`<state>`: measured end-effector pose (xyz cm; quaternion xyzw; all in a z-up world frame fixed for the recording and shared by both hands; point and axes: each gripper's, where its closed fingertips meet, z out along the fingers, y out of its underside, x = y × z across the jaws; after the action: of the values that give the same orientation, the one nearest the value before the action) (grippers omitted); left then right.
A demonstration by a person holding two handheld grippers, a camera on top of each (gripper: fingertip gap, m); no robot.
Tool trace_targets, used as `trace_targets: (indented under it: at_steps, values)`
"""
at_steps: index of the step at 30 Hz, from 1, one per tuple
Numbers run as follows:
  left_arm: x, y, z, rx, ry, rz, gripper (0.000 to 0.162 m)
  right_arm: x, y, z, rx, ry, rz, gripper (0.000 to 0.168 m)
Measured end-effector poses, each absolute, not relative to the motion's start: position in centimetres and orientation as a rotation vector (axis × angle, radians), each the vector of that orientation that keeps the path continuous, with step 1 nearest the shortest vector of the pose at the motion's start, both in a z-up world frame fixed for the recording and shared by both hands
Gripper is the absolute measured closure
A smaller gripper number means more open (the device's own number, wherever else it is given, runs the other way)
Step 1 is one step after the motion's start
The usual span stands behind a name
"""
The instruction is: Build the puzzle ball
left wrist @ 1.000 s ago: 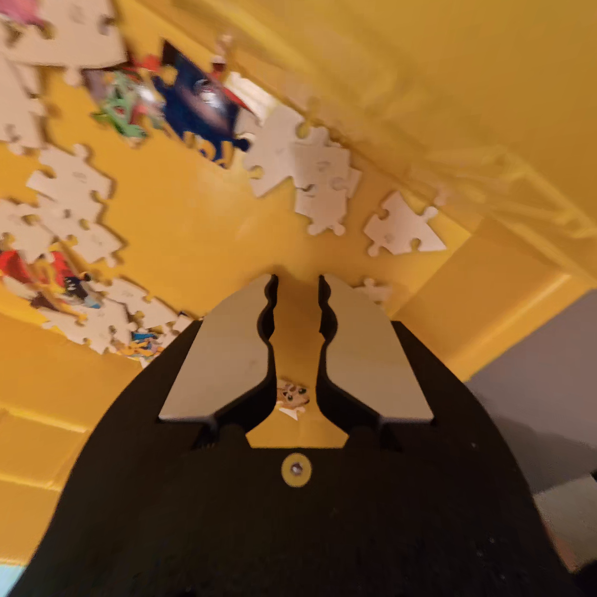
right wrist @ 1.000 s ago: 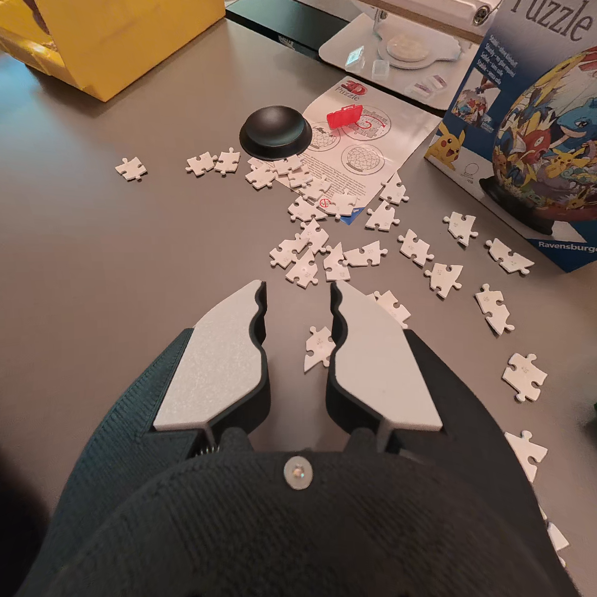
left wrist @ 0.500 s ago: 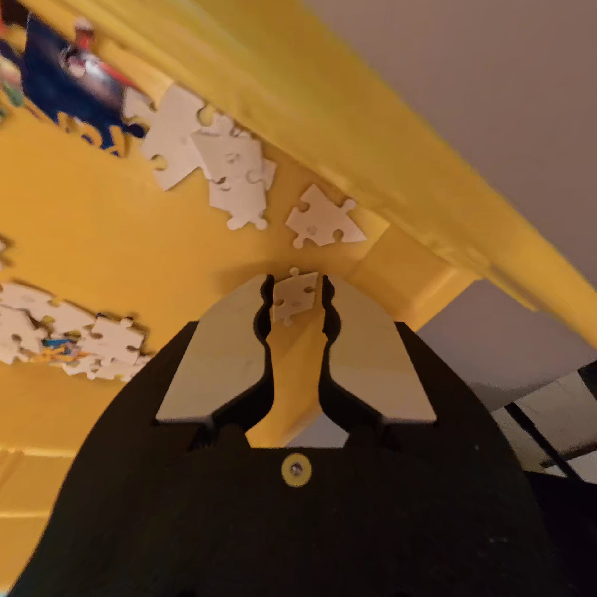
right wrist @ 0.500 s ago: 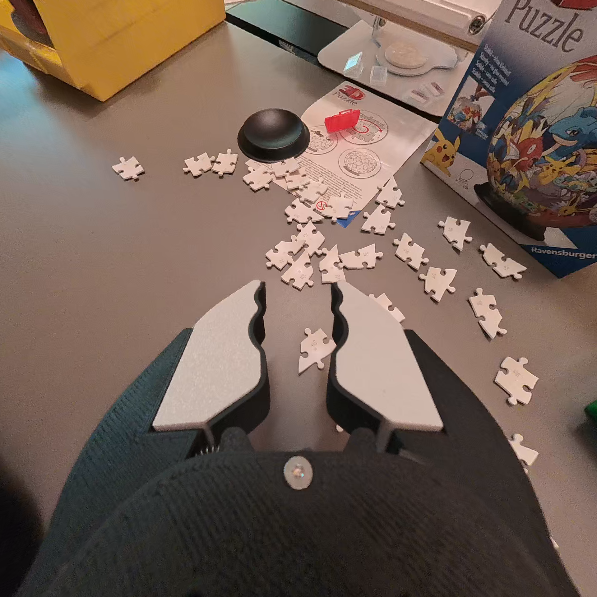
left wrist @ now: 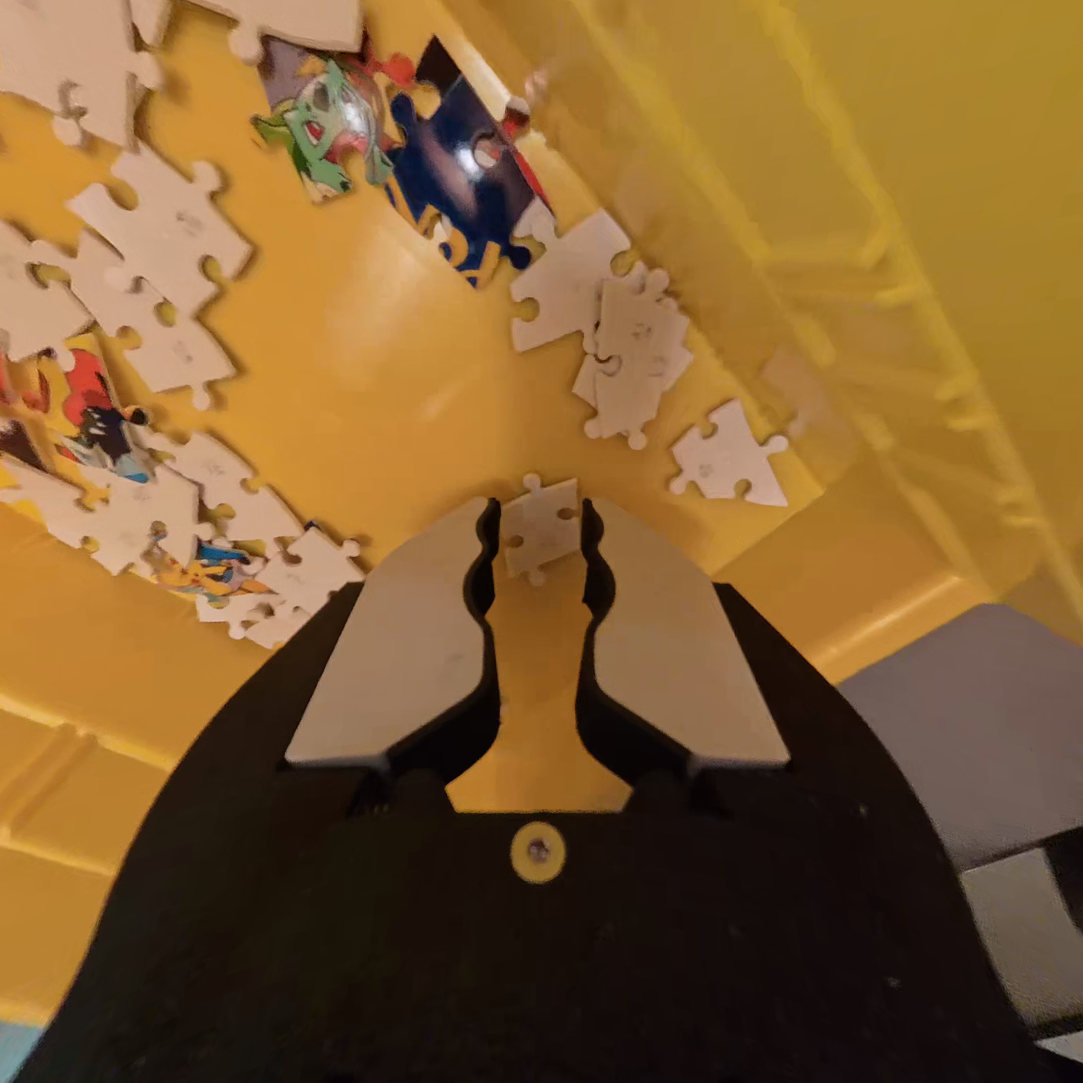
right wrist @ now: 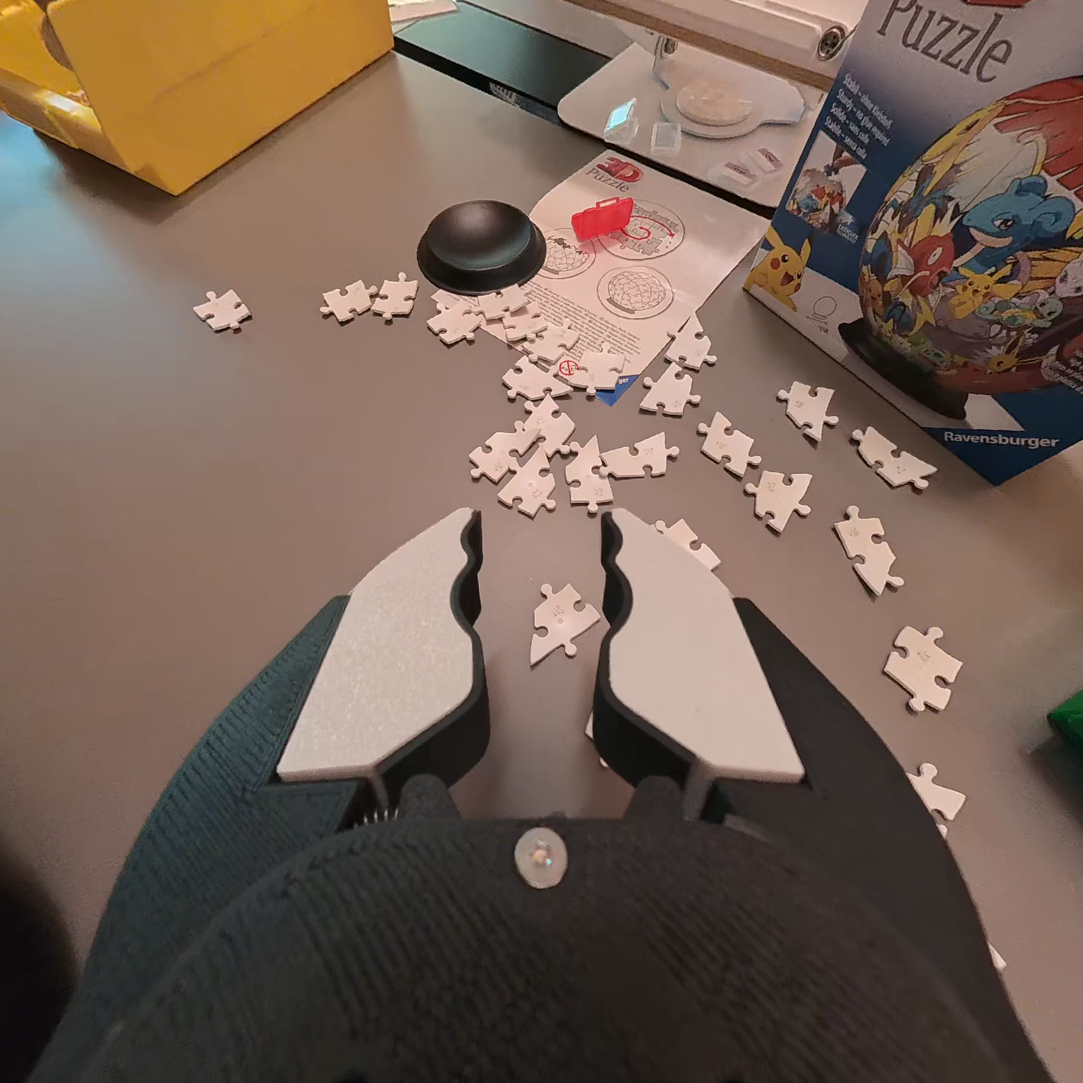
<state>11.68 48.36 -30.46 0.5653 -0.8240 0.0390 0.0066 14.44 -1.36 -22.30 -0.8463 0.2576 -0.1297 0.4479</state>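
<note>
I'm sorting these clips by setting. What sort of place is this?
Probably a desk in an office or lab: a grey tabletop, what looks like a monitor stand, a puzzle box, and a yellow bin.

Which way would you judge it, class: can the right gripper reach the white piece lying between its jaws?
Probably yes. The right gripper is open, the puzzle piece lies flat on the grey table between its jaws, and nothing covers it.

Left gripper [left wrist: 539, 527] clamps a white puzzle piece [left wrist: 540, 534] inside the yellow bin [left wrist: 375, 351]; loose pieces [left wrist: 729, 457] lie around two o'clock (some overlapping).
</note>
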Motion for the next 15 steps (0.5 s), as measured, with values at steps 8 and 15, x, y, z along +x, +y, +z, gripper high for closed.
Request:
trace_targets:
  at_steps: [8, 15]
  values:
    - [11.7, 49.9, -28.6, 1.865, -2.549, 0.162, 0.135, 14.5, -1.3, -22.0, -2.092, 0.631, -0.324, 0.129]
    - [10.4, 49.4, -31.1, 1.497, -2.766, 0.055, 0.135, 14.3, -1.5, -21.9, -2.093, 0.631, -0.332, 0.129]
